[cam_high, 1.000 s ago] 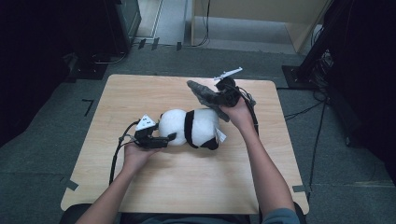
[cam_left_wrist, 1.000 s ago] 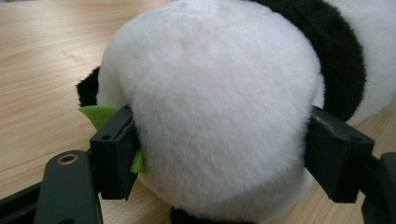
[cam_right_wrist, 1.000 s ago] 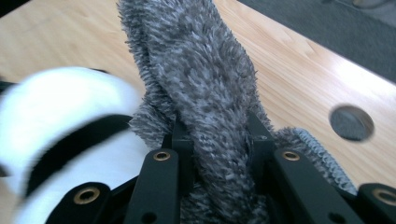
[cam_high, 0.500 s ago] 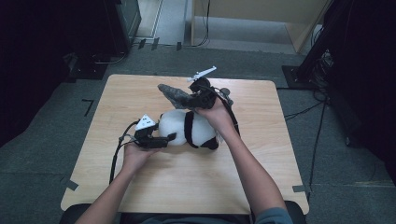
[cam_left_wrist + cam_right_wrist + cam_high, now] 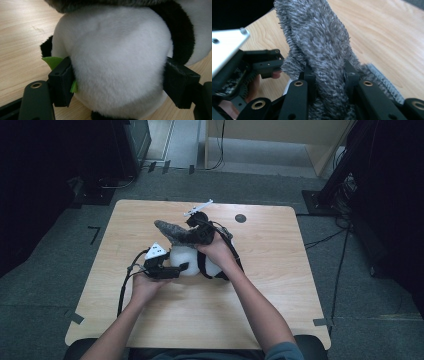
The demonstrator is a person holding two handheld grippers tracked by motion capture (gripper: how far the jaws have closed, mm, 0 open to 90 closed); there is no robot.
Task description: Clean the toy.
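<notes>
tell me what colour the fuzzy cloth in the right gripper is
Mottled grey, dark with lighter flecks. The fuzzy cloth shows best in the right gripper view.

The right gripper (image 5: 187,234) has carried the grey fuzzy cloth (image 5: 172,233) leftward over the panda (image 5: 192,260).

You have no readable text, label, brand, number or sign anywhere in these views. The wooden table (image 5: 280,285), the plush panda (image 5: 117,60), the grey fuzzy cloth (image 5: 322,50) and both of your grippers carry no legible markings.
</notes>
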